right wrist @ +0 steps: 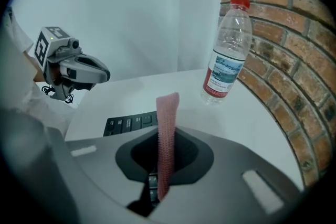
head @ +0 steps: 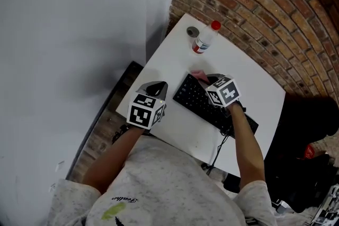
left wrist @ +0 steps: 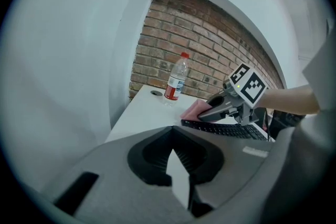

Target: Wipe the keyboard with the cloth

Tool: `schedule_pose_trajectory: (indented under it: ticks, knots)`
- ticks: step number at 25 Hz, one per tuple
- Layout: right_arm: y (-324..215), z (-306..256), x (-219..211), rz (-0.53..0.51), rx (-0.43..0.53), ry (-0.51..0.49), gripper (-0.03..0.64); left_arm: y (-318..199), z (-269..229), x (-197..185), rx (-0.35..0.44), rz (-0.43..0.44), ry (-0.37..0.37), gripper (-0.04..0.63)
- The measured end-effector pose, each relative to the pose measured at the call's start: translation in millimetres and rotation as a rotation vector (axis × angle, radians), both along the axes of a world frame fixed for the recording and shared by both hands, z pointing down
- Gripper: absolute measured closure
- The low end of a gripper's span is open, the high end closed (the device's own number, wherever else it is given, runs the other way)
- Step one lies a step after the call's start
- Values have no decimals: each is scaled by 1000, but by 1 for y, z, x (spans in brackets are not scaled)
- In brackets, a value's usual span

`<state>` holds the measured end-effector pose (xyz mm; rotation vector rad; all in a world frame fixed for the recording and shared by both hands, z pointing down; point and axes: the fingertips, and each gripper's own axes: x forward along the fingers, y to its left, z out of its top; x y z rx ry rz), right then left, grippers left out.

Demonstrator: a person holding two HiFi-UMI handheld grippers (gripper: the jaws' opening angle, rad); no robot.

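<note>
A black keyboard (head: 209, 106) lies slantwise on the white table (head: 172, 58). My right gripper (head: 205, 80) hovers over its far end, shut on a pink cloth (head: 197, 75). In the right gripper view the cloth (right wrist: 168, 107) stands up as a narrow strip pinched between the jaws (right wrist: 165, 136), with keyboard keys (right wrist: 128, 123) just beyond. My left gripper (head: 158, 86) is at the table's near-left edge, left of the keyboard, shut and holding nothing. From the left gripper view (left wrist: 172, 134) I see the right gripper (left wrist: 210, 113), the cloth (left wrist: 193, 110) and the keyboard (left wrist: 226, 129).
A clear water bottle (head: 206, 37) with a red cap stands at the table's far corner, with a small round grey object (head: 192, 32) beside it. A brick wall (head: 265, 2) runs behind the table and a white wall (head: 69, 34) stands left. A cable (head: 217, 151) hangs off the near edge.
</note>
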<state>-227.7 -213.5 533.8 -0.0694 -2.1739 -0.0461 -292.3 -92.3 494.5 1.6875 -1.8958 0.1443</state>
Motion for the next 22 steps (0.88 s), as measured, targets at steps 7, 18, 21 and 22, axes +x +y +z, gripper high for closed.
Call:
schedule_pose_trajectory:
  ticks: [7, 18, 21, 22]
  knots:
    - [16, 1, -29, -101, 48, 27, 594, 12, 3, -8, -6, 1, -11, 600]
    - [34, 2, -49, -443, 301, 109, 595, 29, 5, -21, -3, -61, 3, 600]
    - [49, 9, -45, -533, 327, 141, 595, 34, 6, -20, 0, -82, 4, 600]
    - [54, 10, -44, -554, 320, 147, 595, 36, 6, -21, 1, -90, 3, 600]
